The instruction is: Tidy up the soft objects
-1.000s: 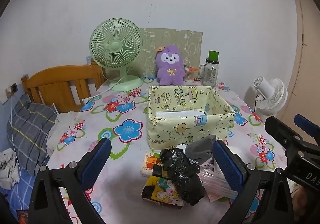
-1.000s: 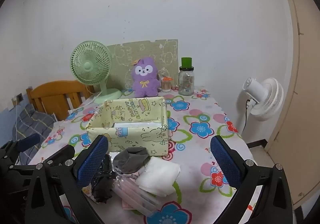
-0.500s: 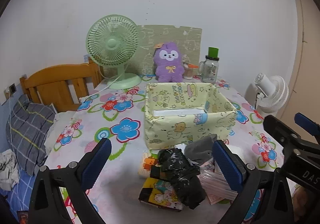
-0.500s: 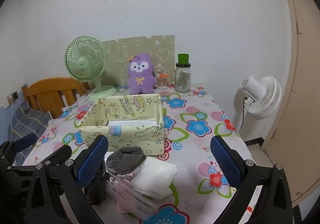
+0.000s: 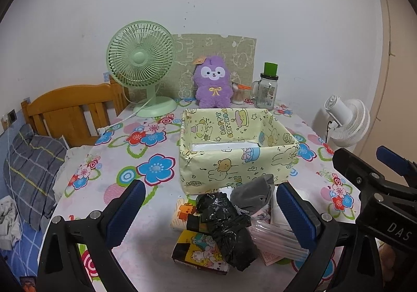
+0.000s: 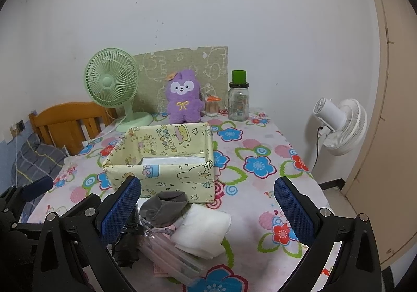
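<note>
Gaping empty, both grippers; only left gripper [image 5: 208,210] view shows cartoon packet [image 5: 194,253].

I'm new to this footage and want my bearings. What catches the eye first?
A purple plush sits at the table's far edge by the wall, with a green fan to its left. In the middle stands an open yellow box, and a heap of soft things, including a grey sock, lies just in front of it.

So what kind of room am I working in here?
Likely a bedroom at home: a wooden bed frame with bedding beside a floral-clothed table, plus a purple plush toy and green desk fan.
</note>
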